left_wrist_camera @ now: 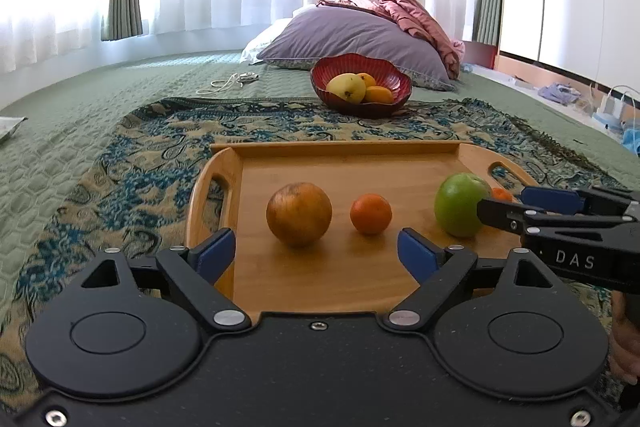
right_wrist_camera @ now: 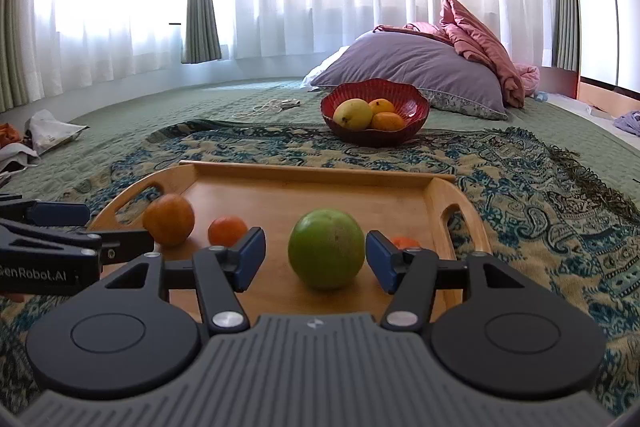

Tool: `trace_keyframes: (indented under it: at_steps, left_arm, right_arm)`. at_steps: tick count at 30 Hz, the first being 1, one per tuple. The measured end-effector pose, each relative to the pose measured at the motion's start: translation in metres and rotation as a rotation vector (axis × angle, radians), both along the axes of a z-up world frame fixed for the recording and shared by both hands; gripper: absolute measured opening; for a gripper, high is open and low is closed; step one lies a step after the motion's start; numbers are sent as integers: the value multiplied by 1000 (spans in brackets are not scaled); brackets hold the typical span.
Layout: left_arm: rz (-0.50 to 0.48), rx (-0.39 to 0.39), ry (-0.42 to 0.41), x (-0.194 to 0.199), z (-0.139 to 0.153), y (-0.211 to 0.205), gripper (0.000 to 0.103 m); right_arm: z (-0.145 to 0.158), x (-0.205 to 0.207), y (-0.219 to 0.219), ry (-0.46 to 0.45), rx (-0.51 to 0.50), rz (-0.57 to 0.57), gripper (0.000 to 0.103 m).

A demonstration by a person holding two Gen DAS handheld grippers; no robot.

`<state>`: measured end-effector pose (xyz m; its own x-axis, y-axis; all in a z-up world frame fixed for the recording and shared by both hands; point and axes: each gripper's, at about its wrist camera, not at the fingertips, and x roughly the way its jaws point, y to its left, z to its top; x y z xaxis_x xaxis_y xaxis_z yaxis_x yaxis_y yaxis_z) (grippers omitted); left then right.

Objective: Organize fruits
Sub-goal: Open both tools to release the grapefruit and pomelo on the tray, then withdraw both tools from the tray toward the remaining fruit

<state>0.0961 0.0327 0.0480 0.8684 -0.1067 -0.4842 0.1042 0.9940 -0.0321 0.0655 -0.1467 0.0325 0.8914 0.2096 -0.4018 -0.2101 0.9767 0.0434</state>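
The left gripper (left_wrist_camera: 316, 253) hangs spread over the wooden tray (left_wrist_camera: 344, 155), with a brown fruit (left_wrist_camera: 299, 214) at its 12 o'clock. The right gripper (right_wrist_camera: 316, 259) is spread around the green apple (right_wrist_camera: 326, 254), pads apart from it. A red bowl (right_wrist_camera: 416, 107) of fruit sits beyond.

The wooden tray (right_wrist_camera: 312, 187) has a smooth, satin finish with visible grain. The green apple (right_wrist_camera: 327, 254) at its 5 o'clock looks smooth and faintly glossy; the large brown fruit (left_wrist_camera: 299, 214) is dull and mottled. The red bowl (right_wrist_camera: 416, 109) is glossy and ribbed. The patterned throw (right_wrist_camera: 540, 211) is woven cloth with a fringe, the green bedspread (left_wrist_camera: 80, 99) quilted, matt cloth. The right gripper (right_wrist_camera: 315, 255) is matt black plastic with metal rivets.
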Motion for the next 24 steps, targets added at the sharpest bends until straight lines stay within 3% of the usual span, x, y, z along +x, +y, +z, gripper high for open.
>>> trace_keyframes:
  at_steps: [11, 24]
  left_arm:
    - [16, -37, 23, -35, -7, 8, 94]
    - [14, 10, 23, -64, -20, -1, 100]
  right_arm:
    - [-12, -38, -7, -17, 2, 33, 78]
    - [-23, -66, -7, -46, -67, 45, 89]
